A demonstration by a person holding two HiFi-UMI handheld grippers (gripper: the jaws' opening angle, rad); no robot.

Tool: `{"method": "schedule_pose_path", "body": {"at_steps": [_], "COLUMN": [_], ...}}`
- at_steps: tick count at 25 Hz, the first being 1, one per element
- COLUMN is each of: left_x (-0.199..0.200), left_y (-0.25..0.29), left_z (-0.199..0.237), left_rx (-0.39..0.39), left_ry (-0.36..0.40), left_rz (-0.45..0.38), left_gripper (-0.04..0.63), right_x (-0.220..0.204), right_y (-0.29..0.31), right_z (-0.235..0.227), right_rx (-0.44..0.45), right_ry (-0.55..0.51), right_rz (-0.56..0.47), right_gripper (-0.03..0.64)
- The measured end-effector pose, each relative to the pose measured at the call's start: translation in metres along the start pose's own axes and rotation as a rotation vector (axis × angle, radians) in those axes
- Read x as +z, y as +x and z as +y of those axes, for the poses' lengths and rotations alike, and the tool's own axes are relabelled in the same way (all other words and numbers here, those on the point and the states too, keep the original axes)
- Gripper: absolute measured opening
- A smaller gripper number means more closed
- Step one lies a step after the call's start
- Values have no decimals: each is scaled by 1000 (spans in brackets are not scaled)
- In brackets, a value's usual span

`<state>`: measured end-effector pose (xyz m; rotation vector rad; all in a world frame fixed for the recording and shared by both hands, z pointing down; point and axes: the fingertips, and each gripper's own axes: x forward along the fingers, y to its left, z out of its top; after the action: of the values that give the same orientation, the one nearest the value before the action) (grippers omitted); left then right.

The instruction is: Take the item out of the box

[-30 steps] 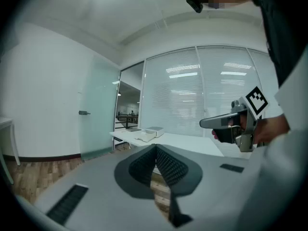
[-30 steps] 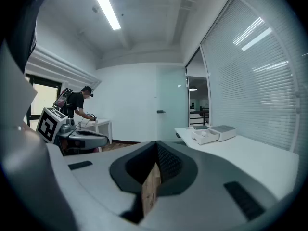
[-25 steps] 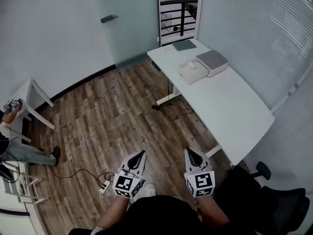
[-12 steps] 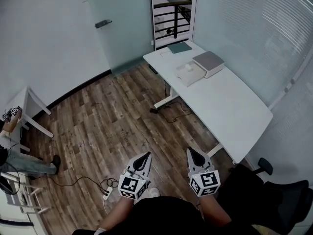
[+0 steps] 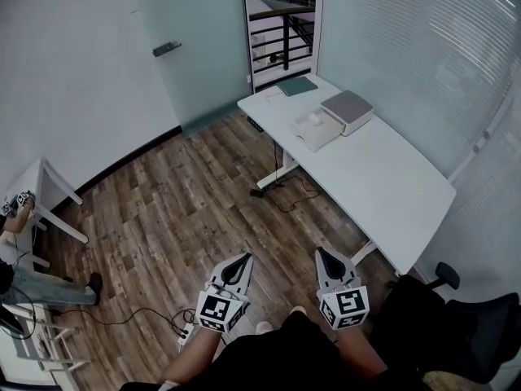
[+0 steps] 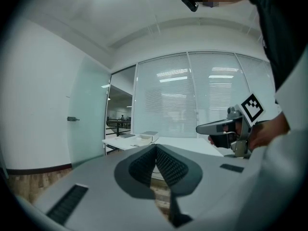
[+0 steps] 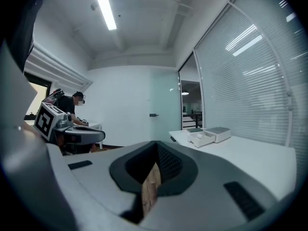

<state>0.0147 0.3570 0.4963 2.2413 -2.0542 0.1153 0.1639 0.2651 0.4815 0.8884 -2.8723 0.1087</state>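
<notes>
From the head view: finds the left tongs and right tongs side by side over the wooden floor, both pressed together at the tips, with nothing between them. Puts the open white box well ahead of both tips and a little to the right, on the far end of the white counter, touching a grey-topped case on its far right side. Shows a small pale item sitting inside the box (too small here to name).

From the left gripper view: confirms the left tongs closed pad to pad and empty. Places the box far beyond the tips and slightly left of them, with the right tongs level alongside to the right.

From the right gripper view: shows the right tongs likewise closed on nothing, only floorboards visible through the slit below the pads. Sets the box well ahead and to the right of the tips, the item a rounded white lump low in its tray.

Judging by looks: probably light and small, likely smooth, so apt to slip or roll; fragility impossible to tell. Best taken from above across its widest part with gentle pressure, steadying the box wall with the other tongs to stop a light box sliding or lifting along.
</notes>
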Motion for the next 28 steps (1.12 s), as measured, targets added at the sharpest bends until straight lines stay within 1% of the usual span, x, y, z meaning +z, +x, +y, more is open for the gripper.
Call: {"method": "schedule_pose_path", "body": {"at_steps": [3, 6, 10, 14, 19, 22, 25, 28], "left_x": [-1, 5, 11, 14, 13, 19, 17, 18], "left_y": [8, 25, 54, 84, 118, 139, 158, 180], "left_z": [8, 19, 35, 50, 69, 80, 86, 88], "left_rx": [-17, -11, 8, 20, 30, 38, 43, 35], "left_ry": [19, 27, 10, 5, 0, 12, -5, -4], "left_rz": [14, 8, -6, 1, 44, 21, 32, 34], "left_gripper": [12, 12, 12, 12, 12, 12, 12, 11], "right_x": [4, 5, 6, 7, 15, 16, 17, 17], "right_y": [15, 35, 65, 93, 126, 144, 159, 176], "right_z": [-3, -14, -33, -55, -80, -92, -104, -115], "right_rx": [1, 2, 12, 17, 19, 21, 27, 40], "right_ry": [7, 13, 12, 14, 10, 18, 15, 12], "right_rz": [-4, 0, 8, 21, 27, 38, 48, 55], "right_gripper": [5, 5, 5, 5, 5, 5, 5, 5]}}
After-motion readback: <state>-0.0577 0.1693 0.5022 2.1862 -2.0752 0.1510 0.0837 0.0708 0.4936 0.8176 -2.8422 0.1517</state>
